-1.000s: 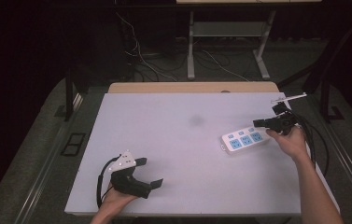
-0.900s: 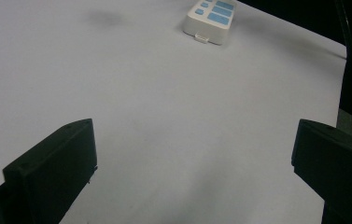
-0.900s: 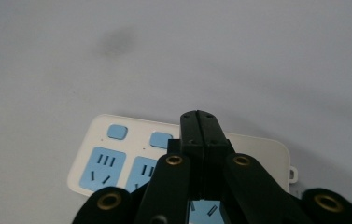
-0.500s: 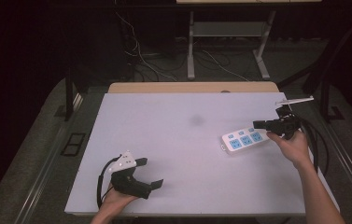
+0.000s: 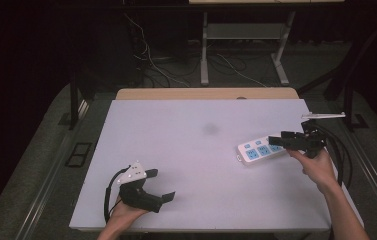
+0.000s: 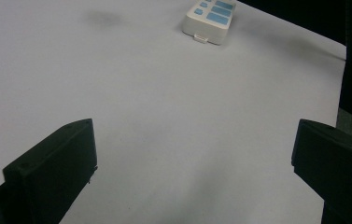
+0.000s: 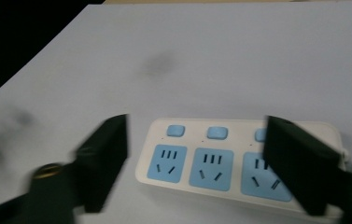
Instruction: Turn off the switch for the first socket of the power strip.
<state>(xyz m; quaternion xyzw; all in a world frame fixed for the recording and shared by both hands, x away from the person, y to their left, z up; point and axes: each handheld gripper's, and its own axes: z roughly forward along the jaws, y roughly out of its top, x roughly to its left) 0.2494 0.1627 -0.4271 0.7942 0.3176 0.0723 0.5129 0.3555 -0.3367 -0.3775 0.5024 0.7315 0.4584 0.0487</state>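
A white power strip (image 5: 262, 149) with blue sockets lies on the right part of the white table (image 5: 186, 150). My right gripper (image 5: 281, 139) hovers over its far right end, open. In the right gripper view the strip (image 7: 239, 161) lies just below and between the two spread jaws of the gripper (image 7: 197, 154), which look blurred. My left gripper (image 5: 161, 184) rests near the front left edge, open and holding nothing. In the left gripper view its jaws stand wide apart around the gripper's centre (image 6: 192, 158), and the strip (image 6: 209, 16) lies far off at the top.
A faint dark smudge (image 5: 209, 128) marks the middle of the table. A wooden strip (image 5: 206, 93) borders the far edge. Black cables (image 5: 343, 155) trail off the right side from my right gripper. Metal desk legs (image 5: 204, 50) and loose wires stand on the floor behind.
My right gripper has edged slightly left and down over the power strip's right end. The left gripper and the strip have stayed put.
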